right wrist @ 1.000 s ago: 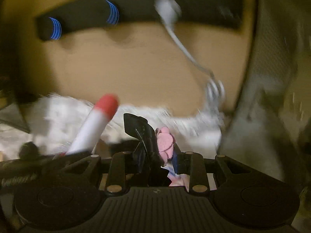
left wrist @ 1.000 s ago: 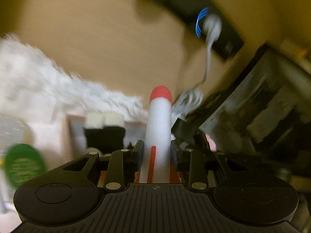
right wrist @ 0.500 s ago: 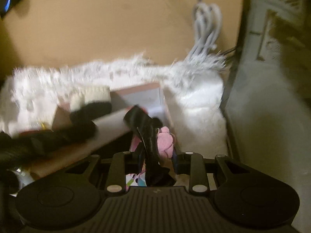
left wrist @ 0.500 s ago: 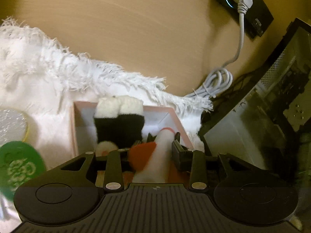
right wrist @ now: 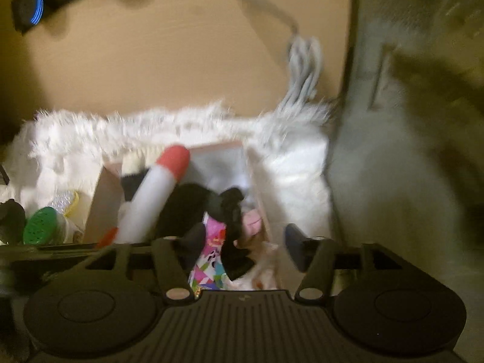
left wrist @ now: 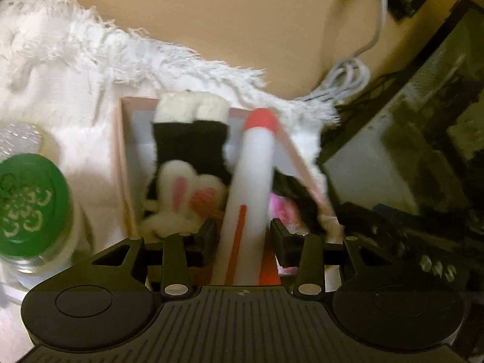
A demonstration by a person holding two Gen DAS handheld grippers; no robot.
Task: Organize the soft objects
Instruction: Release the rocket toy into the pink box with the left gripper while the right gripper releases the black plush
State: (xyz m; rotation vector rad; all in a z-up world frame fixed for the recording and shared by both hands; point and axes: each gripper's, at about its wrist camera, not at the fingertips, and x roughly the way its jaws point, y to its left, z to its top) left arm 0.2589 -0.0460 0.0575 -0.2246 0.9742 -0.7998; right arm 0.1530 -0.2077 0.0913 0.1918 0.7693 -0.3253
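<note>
Your left claw (left wrist: 244, 236) has been opening, its jaws now slack around the rocket (left wrist: 252, 187), which leans into the box (left wrist: 122, 163) just ahead. Your right claw (right wrist: 242, 239) has just sprung wide, so the doll (right wrist: 230, 211) between its 2 fingers drops in beside it.

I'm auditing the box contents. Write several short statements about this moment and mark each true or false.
1. The white foam rocket with the red tip lies flat on the fringed white rug. False: it leans into the pink cardboard box, between the left gripper fingers.
2. A white plush rabbit with pink ears lies inside the box. True.
3. The jar with the green lid stands inside the box. False: it stands outside, on the rug.
4. The right gripper has its fingers spread apart. True; they have just been opening around the black-and-pink plush toy.
</note>
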